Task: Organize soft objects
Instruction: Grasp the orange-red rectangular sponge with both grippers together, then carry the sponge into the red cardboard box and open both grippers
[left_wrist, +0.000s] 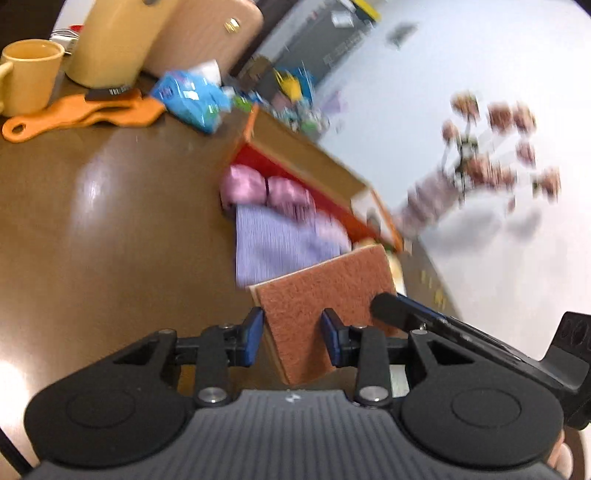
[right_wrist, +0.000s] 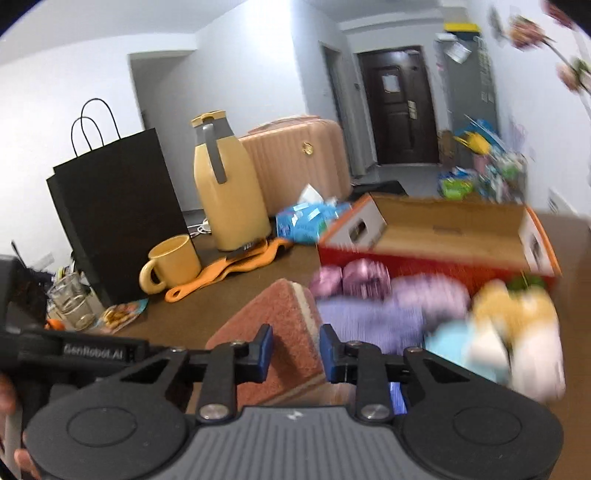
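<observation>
A brown scouring sponge (left_wrist: 325, 299) with a pale foam edge sits between the blue pads of my left gripper (left_wrist: 292, 338), held above the brown table. The same sponge (right_wrist: 280, 325) sits between the pads of my right gripper (right_wrist: 295, 354). Both pairs of pads press its sides. The right gripper's finger (left_wrist: 399, 308) touches the sponge's far corner in the left wrist view. Beyond lies an open red cardboard box (right_wrist: 443, 236) holding pink rolls (right_wrist: 351, 277), a purple cloth (right_wrist: 369, 314), and a yellow-and-white plush (right_wrist: 517, 325).
On the table (left_wrist: 92, 221) stand a yellow mug (right_wrist: 171, 262), a yellow thermos (right_wrist: 229, 188), an orange mat (right_wrist: 229, 269), a blue tissue pack (right_wrist: 306, 219), a black paper bag (right_wrist: 118, 210) and a snack packet (right_wrist: 122, 312). A pink suitcase (right_wrist: 295, 155) stands behind.
</observation>
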